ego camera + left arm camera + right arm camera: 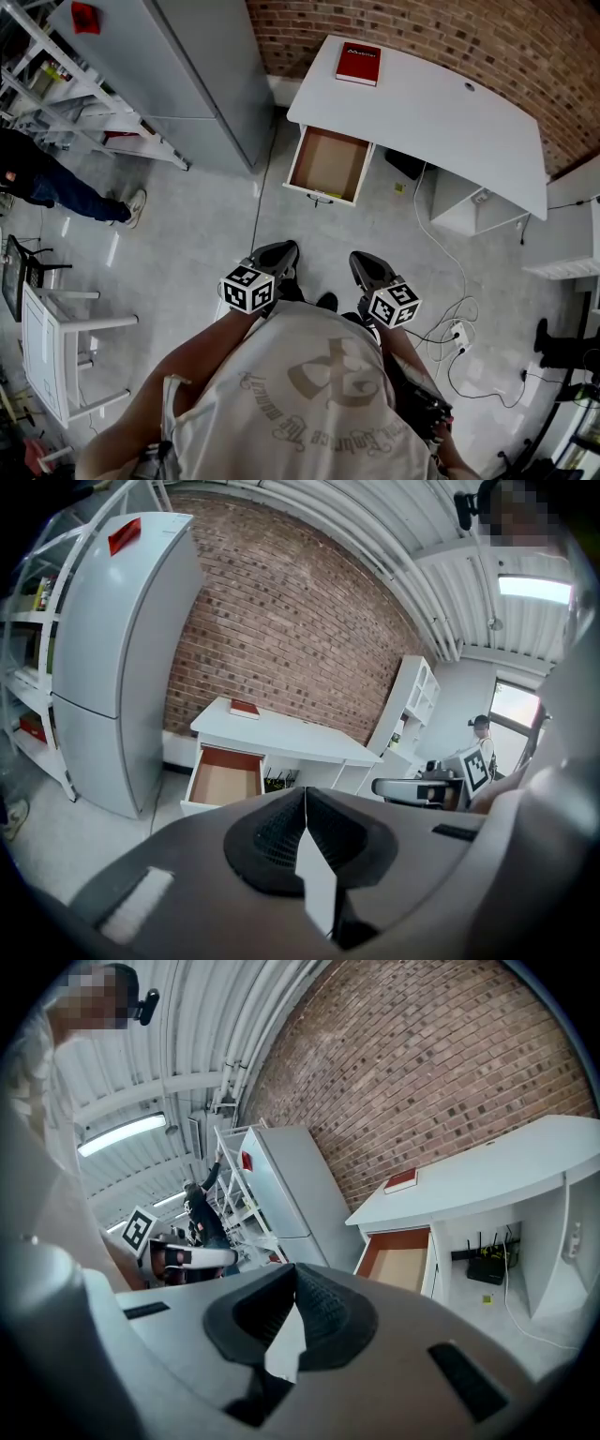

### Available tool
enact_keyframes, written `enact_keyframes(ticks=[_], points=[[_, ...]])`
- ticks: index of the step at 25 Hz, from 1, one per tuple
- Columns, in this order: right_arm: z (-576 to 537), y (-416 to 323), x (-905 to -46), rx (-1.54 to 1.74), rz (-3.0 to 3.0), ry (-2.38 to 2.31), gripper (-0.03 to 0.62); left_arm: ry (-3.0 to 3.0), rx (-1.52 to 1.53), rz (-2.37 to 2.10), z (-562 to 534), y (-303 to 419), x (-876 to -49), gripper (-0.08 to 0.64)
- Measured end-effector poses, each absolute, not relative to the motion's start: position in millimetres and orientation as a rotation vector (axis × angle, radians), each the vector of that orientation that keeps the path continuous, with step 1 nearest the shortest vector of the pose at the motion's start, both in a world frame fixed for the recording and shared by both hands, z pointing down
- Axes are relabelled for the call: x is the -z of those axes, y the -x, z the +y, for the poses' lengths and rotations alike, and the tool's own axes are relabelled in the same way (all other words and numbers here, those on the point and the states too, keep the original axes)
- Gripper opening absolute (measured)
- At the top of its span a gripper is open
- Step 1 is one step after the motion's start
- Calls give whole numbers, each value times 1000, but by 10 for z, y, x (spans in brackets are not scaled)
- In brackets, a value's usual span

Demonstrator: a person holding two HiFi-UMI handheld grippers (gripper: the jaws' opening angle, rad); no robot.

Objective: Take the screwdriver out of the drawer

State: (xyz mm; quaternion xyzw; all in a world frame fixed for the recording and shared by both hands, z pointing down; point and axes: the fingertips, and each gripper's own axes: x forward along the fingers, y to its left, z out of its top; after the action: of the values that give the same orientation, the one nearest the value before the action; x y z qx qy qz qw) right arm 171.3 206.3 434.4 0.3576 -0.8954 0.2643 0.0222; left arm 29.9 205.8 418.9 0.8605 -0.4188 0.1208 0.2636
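All three views toward distant drawer (328, 161)

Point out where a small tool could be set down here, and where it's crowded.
The white desk is bare from the red book at its left end across to its right end. The open drawer also looks bare inside. The crowded part is the floor to the right of the drawer, which is strewn with cables.

A: What is showing red at twelve o'clock?
B: The flat red book (358, 64) is standing out against the curved white desk (441, 112); the open white drawer (328, 161) is showing a brown inside.
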Motion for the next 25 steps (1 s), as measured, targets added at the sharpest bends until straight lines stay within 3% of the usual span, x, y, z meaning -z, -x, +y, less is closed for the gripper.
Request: enact_keyframes(ticks=[25], points=[[1962, -1892, -4417, -851, -2709, -1155, 6, -2338, -319, -1086, 1752, -414, -4209, 9]])
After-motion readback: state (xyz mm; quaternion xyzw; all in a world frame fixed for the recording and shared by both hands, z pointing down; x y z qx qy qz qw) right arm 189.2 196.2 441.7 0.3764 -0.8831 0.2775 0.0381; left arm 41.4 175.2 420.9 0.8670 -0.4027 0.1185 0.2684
